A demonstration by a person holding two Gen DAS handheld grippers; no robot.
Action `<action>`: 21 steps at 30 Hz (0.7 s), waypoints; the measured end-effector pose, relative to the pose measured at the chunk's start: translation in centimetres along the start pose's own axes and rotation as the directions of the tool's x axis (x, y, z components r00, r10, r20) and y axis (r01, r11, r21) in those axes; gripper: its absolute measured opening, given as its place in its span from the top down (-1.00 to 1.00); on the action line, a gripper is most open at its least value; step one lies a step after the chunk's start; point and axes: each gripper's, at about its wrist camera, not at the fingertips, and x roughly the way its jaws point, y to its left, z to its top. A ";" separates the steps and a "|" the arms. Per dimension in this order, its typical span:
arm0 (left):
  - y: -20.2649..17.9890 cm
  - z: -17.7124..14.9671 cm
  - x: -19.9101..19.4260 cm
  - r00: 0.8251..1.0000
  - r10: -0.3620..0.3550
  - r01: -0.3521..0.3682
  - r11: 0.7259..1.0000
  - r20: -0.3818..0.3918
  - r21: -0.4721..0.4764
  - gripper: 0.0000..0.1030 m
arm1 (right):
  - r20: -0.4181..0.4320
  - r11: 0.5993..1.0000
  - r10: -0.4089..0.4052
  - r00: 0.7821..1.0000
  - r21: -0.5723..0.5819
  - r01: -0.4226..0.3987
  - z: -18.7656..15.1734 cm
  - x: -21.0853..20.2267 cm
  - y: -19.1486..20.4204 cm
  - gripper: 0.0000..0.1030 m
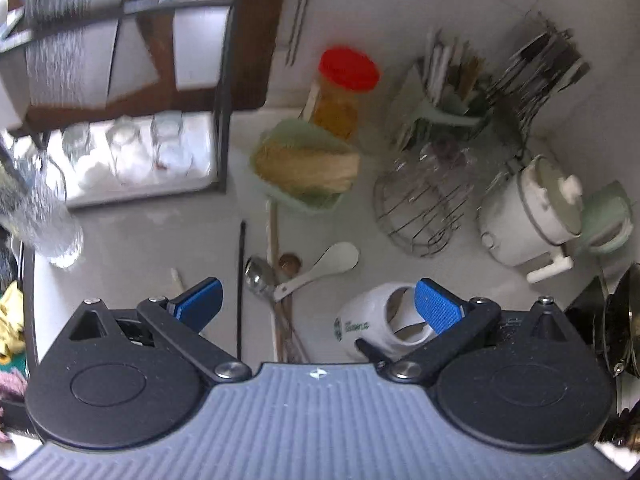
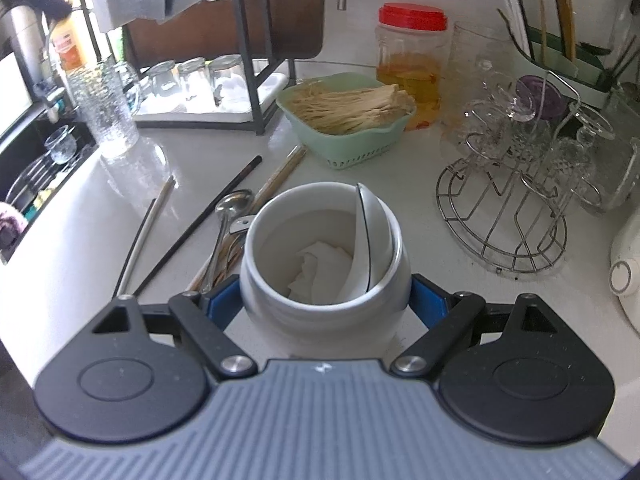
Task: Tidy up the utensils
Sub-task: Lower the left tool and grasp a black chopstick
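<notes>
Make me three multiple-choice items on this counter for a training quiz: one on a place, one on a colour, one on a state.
1. Where do the loose spoons and chopsticks lie?
A. In the green basket
B. On the counter left of the white ceramic jar
C. In the wire rack

2. What colour is the lid of the plastic jar?
A. Red
B. Blue
C. Black

3. What is the right gripper doing?
A. Hanging open above the counter
B. Gripping a metal spoon
C. Clamping the white ceramic jar

Answers:
1. B, since the right wrist view shows them spread on the counter beside the white ceramic jar.
2. A, since the lid is bright red in both views.
3. C, since its blue pads press both sides of the jar's body.
</notes>
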 end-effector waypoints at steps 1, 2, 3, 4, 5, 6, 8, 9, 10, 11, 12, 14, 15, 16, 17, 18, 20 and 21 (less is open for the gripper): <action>0.4 -0.1 0.5 1.000 0.005 -0.005 1.000 -0.010 -0.007 -1.00 | 0.001 1.000 -0.008 1.000 0.008 0.008 0.0 0.0 0.2 -0.75; 0.9 -0.3 1.2 1.000 0.006 -0.007 1.000 -0.021 -0.018 -1.00 | 0.003 1.000 -0.016 1.000 0.018 0.016 -0.1 0.0 0.4 -0.75; 1.3 -0.5 1.7 1.000 0.009 -0.009 1.000 -0.027 -0.019 -1.00 | 0.007 0.999 -0.024 1.000 0.027 0.024 -0.2 -0.1 0.5 -0.75; 1.7 -0.6 2.1 0.999 0.014 -0.015 1.000 -0.031 -0.017 -1.00 | 0.013 0.999 -0.032 0.999 0.035 0.032 -0.3 -0.1 0.7 -0.75; 2.1 -0.7 2.5 0.999 0.023 -0.024 1.000 -0.034 -0.021 -1.00 | 0.016 0.998 -0.042 0.999 0.043 0.042 -0.4 -0.1 0.9 -0.75; 2.6 -0.9 2.9 0.999 0.029 -0.030 0.999 -0.037 -0.023 -1.00 | 0.016 0.997 -0.049 0.999 0.052 0.048 -0.5 -0.2 1.1 -0.75; 3.6 -1.0 3.6 0.999 0.033 -0.034 0.999 -0.040 -0.032 -1.00 | 0.019 0.995 -0.065 0.998 0.071 0.064 -0.6 -0.3 1.4 -0.75; 4.0 -1.1 3.9 0.998 0.036 -0.037 0.999 -0.041 -0.035 -1.00 | 0.020 0.995 -0.071 0.997 0.078 0.069 -0.7 -0.3 1.5 -0.75; 4.5 -1.2 4.3 0.998 0.037 -0.039 0.998 -0.049 -0.041 -1.00 | 0.020 0.993 -0.078 0.997 0.085 0.076 -0.8 -0.4 1.7 -0.75; 5.0 -1.2 4.6 0.998 0.035 -0.038 0.998 -0.055 -0.043 -1.00 | 0.021 0.992 -0.086 0.996 0.092 0.083 -0.9 -0.5 2.0 -0.75; 5.7 -1.3 5.1 0.997 0.038 -0.041 0.998 -0.066 -0.048 -1.00 | 0.021 0.992 -0.089 0.996 0.097 0.087 -1.0 -0.5 2.2 -0.75; 7.0 -1.4 6.0 0.995 0.039 -0.045 0.997 -0.088 -0.066 -1.00 | 0.022 0.989 -0.102 0.995 0.109 0.099 -1.1 -0.5 2.6 -0.75; 7.7 -1.5 6.5 0.994 0.029 -0.037 0.996 -0.103 -0.083 -1.00 | 0.024 0.988 -0.108 0.994 0.117 0.105 -1.1 -0.5 2.7 -0.75; 8.6 -1.7 7.0 0.993 0.019 -0.031 0.994 -0.117 -0.102 -1.00 | 0.025 0.985 -0.118 0.993 0.128 0.114 -1.1 -0.5 2.9 -0.75; 9.4 -1.9 7.7 0.991 0.024 -0.039 0.992 -0.129 -0.117 -1.00 | 0.026 0.984 -0.125 0.992 0.135 0.120 -1.1 -0.5 2.9 -0.75; 10.3 -2.1 8.3 0.990 0.032 -0.051 0.990 -0.139 -0.132 -1.00 | 0.028 0.982 -0.132 0.991 0.142 0.126 -1.1 -0.5 3.0 -0.75; 11.6 -2.8 9.3 0.989 0.030 -0.053 0.987 -0.148 -0.152 -1.00 | 0.029 0.978 -0.146 0.989 0.157 0.140 -1.1 -0.4 3.2 -0.75; 12.4 -3.1 9.8 0.988 0.022 -0.048 0.983 -0.150 -0.175 -1.00 | 0.030 0.976 -0.152 0.988 0.164 0.145 -1.1 -0.4 3.3 -0.75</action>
